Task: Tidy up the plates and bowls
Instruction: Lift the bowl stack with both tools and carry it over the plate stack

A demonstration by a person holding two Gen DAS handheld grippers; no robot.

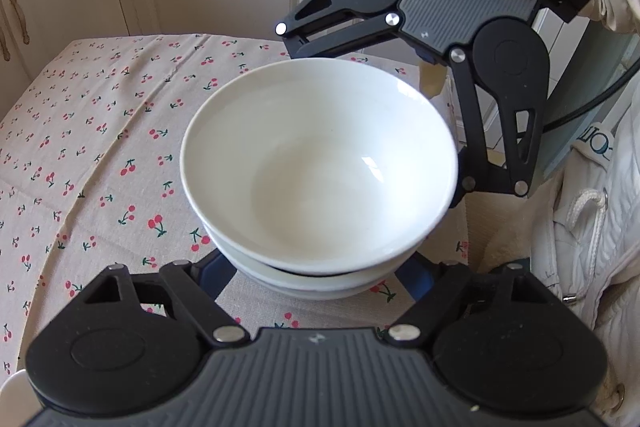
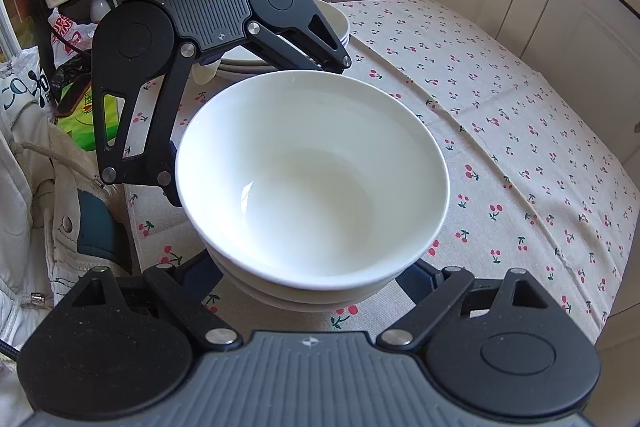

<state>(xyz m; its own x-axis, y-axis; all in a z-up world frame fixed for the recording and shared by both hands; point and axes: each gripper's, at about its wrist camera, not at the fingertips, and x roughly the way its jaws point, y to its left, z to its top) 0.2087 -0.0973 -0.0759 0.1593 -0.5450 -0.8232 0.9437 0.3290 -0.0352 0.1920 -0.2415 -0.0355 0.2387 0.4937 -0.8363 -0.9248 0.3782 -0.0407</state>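
My left gripper (image 1: 320, 267) and right gripper (image 2: 316, 271) are both spread wide around the stack of glossy white ceramic bowls (image 1: 316, 167). The stack sits on the cherry-print tablecloth (image 1: 100, 147); whether the blue fingers (image 1: 218, 273) touch the lower bowl, I cannot tell.

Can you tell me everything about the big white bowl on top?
The top bowl is plain glossy white, ceramic by the look of it, deep, round and empty, with light glinting inside. It sits upright, nested in at least one more white bowl beneath, above the cherry-print tablecloth. The left gripper and right gripper reach around the stack from opposite sides; their fingertips are hidden underneath.
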